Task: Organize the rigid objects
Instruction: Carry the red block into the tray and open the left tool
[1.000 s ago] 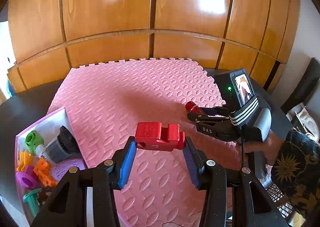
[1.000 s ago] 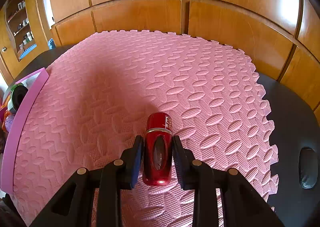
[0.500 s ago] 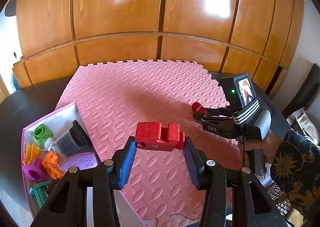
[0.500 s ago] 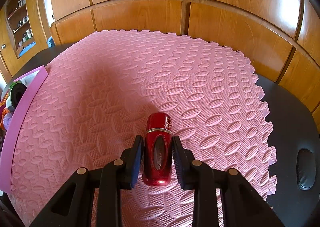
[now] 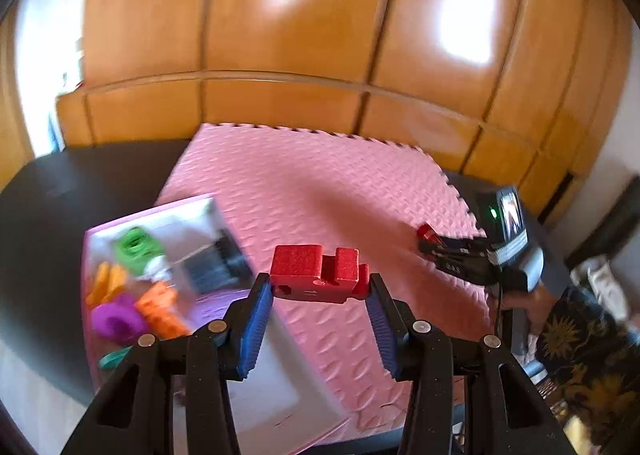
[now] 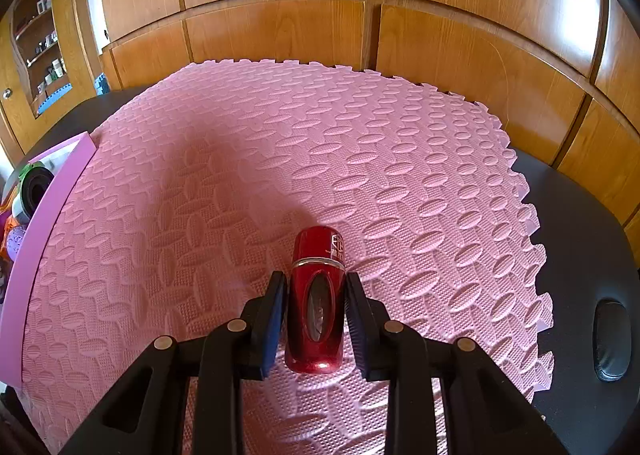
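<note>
The left tongs [image 5: 320, 309] are clamped on a red notched block [image 5: 319, 273], its long axis running crosswise from pad to pad. The right tongs [image 6: 316, 313] are clamped on a red cylinder [image 6: 316, 301], its long axis pointing forward along the fingers, above the pink mat [image 6: 400, 175].

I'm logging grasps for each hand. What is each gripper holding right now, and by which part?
The left gripper holds a red notched block by its two ends. The right gripper holds a red cylindrical bottle by its sides, mid-body.
</note>
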### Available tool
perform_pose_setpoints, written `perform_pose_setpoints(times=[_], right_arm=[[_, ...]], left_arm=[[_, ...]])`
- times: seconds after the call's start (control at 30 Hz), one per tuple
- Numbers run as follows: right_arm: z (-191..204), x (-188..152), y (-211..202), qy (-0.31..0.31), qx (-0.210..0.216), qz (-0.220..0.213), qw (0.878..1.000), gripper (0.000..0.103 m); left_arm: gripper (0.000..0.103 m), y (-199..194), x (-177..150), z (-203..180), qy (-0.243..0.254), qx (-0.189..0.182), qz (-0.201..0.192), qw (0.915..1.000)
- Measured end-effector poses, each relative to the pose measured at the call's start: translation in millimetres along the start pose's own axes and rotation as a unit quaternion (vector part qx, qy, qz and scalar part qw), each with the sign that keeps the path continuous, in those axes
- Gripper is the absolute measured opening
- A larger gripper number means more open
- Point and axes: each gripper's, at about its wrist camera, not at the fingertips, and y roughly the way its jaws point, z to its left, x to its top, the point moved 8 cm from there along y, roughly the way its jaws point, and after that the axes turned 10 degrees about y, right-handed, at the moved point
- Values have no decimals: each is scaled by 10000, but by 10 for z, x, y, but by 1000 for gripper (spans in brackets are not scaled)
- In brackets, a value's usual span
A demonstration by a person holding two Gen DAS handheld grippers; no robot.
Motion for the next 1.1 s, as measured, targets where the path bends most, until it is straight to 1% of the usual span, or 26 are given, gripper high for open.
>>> perform_pose_setpoints(times=[0.1,0.2,0.27,0.33,0.4,0.53,0.57,0.7,0.8,1.1], right_arm=[[-5,2,1,-6,6,14,10000,28],[-4,0,1,-11,4,14,10000,28],[-6,4,4,-18,12,15,10000,28],[-7,10,8,-34,10,15,10000,28],[-7,11,8,-47,3,9,10000,28],[-5,14,11,-48,9,10,10000,28],[0,11,10,-48,11,9,10000,28],[-2,10,9,-49,5,6,10000,28],[-4,11,9,-41,15,10,10000,28],[-13,14,10,-46,6,11,10000,28]], left_arm=[[48,-223,-51,331,-318,124,-92,9994],[48,-416,-165,641,-603,250,-86,9978],[48,-529,-258,818,-773,410,-98,9961],[48,-595,-343,937,-863,502,-106,9949],[48,-620,-461,1018,-859,554,14,9948],[48,-540,-801,987,-760,375,410,9956],[48,-479,-918,944,-751,316,561,9951],[48,-278,-1164,784,-785,91,941,9924],[48,-186,-1249,737,-774,46,1168,9901],[48,23,-1425,709,-806,-44,1647,9830]])
